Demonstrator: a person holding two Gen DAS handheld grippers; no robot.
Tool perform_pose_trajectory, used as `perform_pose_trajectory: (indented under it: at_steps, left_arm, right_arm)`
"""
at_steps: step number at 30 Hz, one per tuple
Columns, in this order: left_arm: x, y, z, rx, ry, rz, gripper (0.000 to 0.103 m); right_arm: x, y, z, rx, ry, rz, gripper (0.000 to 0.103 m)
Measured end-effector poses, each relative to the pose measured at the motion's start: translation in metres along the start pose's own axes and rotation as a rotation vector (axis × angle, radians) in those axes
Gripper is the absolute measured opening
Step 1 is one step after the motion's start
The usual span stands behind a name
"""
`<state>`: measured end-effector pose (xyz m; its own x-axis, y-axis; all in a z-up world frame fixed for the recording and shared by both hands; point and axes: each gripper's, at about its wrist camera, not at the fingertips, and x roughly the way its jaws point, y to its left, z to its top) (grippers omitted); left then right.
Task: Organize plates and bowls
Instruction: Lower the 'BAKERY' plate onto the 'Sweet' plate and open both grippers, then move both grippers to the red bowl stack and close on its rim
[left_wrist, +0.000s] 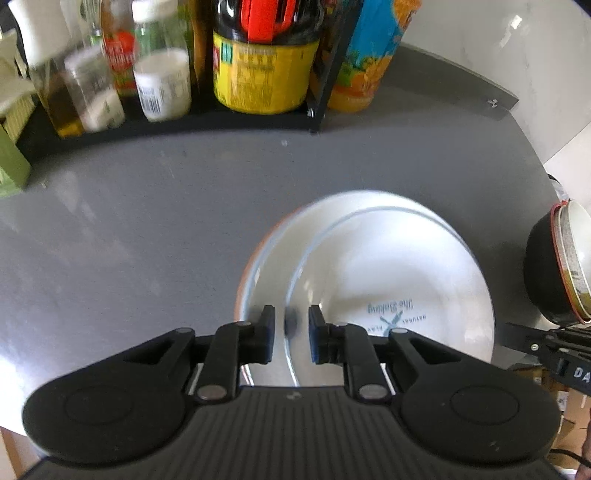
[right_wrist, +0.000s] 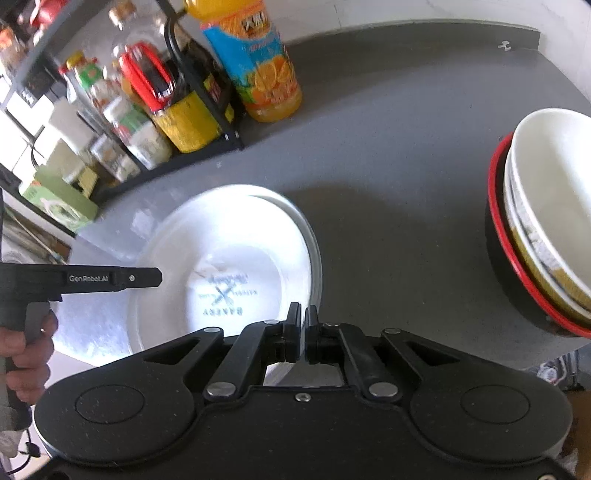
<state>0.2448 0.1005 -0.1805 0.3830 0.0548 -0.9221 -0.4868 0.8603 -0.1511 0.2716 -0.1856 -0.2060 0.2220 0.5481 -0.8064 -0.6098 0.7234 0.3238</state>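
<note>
On the grey counter the white plate sat atop another plate, well apart from the nested bowls — like with like, I judged — the right gripper pinched shut on its near rim, while the left gripper straddled the opposite rim, jaws parted.

You have a white plate with a blue printed logo at its centre, sitting on top of another plate whose rim shows beneath it, both on the grey table. To its right, well apart, stands a stack of bowls: white on top, black with a red rim below.
</note>
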Motion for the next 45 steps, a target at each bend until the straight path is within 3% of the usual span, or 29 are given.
perform_pose_trajectory:
  at_steps: [2, 4, 10, 11, 16, 21, 32, 39, 45]
  left_arm:
    - [-0.007, -0.002, 0.006, 0.003, -0.017, 0.0, 0.027]
    - [-0.014, -0.006, 0.012, 0.011, -0.032, -0.007, 0.032]
    - [-0.031, -0.031, 0.031, 0.05, -0.093, -0.005, 0.071]
    - [-0.033, -0.037, 0.034, 0.057, -0.104, -0.003, 0.076]
    - [-0.033, -0.069, 0.047, 0.125, -0.124, -0.032, 0.079]
    - [-0.033, -0.102, 0.055, 0.179, -0.126, -0.075, 0.079]
    - [-0.025, -0.174, 0.058, 0.264, -0.106, -0.158, 0.08]
    - [-0.006, -0.214, 0.059, 0.279, -0.072, -0.188, 0.08]
    - [0.011, -0.246, 0.06, 0.265, -0.038, -0.2, 0.08]
  right_arm:
    - [-0.006, -0.003, 0.002, 0.008, -0.019, 0.005, 0.004]
    - [-0.013, -0.007, 0.005, 0.024, -0.045, 0.012, 0.012]
    - [-0.041, -0.022, 0.013, 0.076, -0.132, -0.013, 0.046]
    - [-0.046, -0.026, 0.014, 0.085, -0.147, -0.02, 0.047]
    - [-0.067, -0.045, 0.017, 0.147, -0.215, -0.069, 0.065]
    - [-0.086, -0.065, 0.013, 0.202, -0.267, -0.107, 0.076]
    - [-0.114, -0.117, 0.001, 0.347, -0.338, -0.183, 0.077]
    - [-0.118, -0.162, -0.006, 0.432, -0.327, -0.215, 0.077]
    - [-0.106, -0.195, -0.008, 0.461, -0.268, -0.209, 0.075]
